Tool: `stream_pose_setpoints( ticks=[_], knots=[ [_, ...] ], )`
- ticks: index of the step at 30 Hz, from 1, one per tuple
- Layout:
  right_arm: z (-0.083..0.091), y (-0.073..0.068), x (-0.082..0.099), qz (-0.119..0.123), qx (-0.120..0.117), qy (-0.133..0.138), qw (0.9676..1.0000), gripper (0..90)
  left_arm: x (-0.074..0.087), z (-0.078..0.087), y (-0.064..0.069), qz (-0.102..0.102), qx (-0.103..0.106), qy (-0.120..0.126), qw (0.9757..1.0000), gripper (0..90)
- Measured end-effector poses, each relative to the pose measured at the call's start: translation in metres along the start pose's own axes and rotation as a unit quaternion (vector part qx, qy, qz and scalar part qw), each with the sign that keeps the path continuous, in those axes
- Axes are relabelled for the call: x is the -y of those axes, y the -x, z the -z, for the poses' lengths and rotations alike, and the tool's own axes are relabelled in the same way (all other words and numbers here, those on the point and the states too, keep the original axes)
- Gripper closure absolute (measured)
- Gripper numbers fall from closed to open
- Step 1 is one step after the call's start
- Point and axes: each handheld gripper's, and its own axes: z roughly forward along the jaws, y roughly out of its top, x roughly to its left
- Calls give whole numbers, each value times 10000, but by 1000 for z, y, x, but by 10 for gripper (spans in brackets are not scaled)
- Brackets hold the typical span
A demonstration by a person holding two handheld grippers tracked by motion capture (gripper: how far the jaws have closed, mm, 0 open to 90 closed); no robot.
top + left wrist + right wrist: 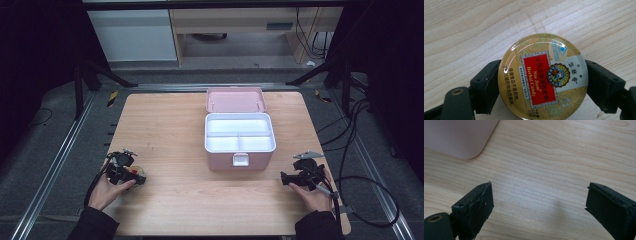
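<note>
The left gripper [131, 175], near the worktop's [170, 145] near-left corner, has its fingers [485, 86] clamped on the opposite rims of a round, flat gold metal candy tin with a red label [543, 78]. Gripping it across its widest part makes sense: the smooth domed lid offers no other purchase, and a hold on the edge keeps the tin level and its printed face up. In the high view the tin [139, 175] sits low over the wood, at or just above the surface; which of the two cannot be told.

Toward the far edge, right of the middle, stands an open pink plastic storage box with a white divided tray [239, 136], its lid [235, 99] thrown back towards the far edge so the compartments are free from above. That looks like the likely destination for the tin.

The right gripper [285, 178] waits near the near-right corner, beside the box's front corner [459, 137], its fingers [477, 206] wide apart with nothing but bare wood between them, probably kept out of the left hand's way.
</note>
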Motion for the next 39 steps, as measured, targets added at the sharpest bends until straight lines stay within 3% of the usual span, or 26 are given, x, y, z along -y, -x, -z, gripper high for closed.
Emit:
stream_pose_setpoints(
  ticks=[4, 7, 14, 18, 22, 27, 30, 33, 39],
  knots=[
    [0, 0, 0, -3, -5, 9, 10000, 81, 1, 0, 0, -13, -7, 16, 10000, 193],
    [1, 0, 0, 2, -35, 59, 10000, 83, 0, 2, 3, -108, -6, 25, 9999, 111],
    [9, 0, -4, -48, -76, 343, 9994, 121, -6, 25, 14, -171, -111, 519, 9984, 94],
    [22, 1, -13, -160, -99, 806, 9966, 198, -19, 54, 36, -294, -21, 1236, 9919, 126],
    [36, 4, -25, -312, -203, 1329, 9904, 279, -37, 70, 56, -379, 106, 1772, 9834, 154],
    [54, 8, -43, -529, -440, 1994, 9775, 409, -68, 73, 83, -436, 295, 2384, 9697, 204],
    [58, 7, -55, -523, -616, 2165, 9729, 448, -88, 69, 101, -509, 472, 2569, 9639, 236],
    [56, 0, -66, -449, -806, 2207, 9710, 486, -104, 64, 118, -627, 585, 2647, 9605, 249],
    [42, -19, -82, -77, -954, 1938, 9764, 542, -124, 56, 143, -777, 766, 2750, 9552, 299]
  ],
)
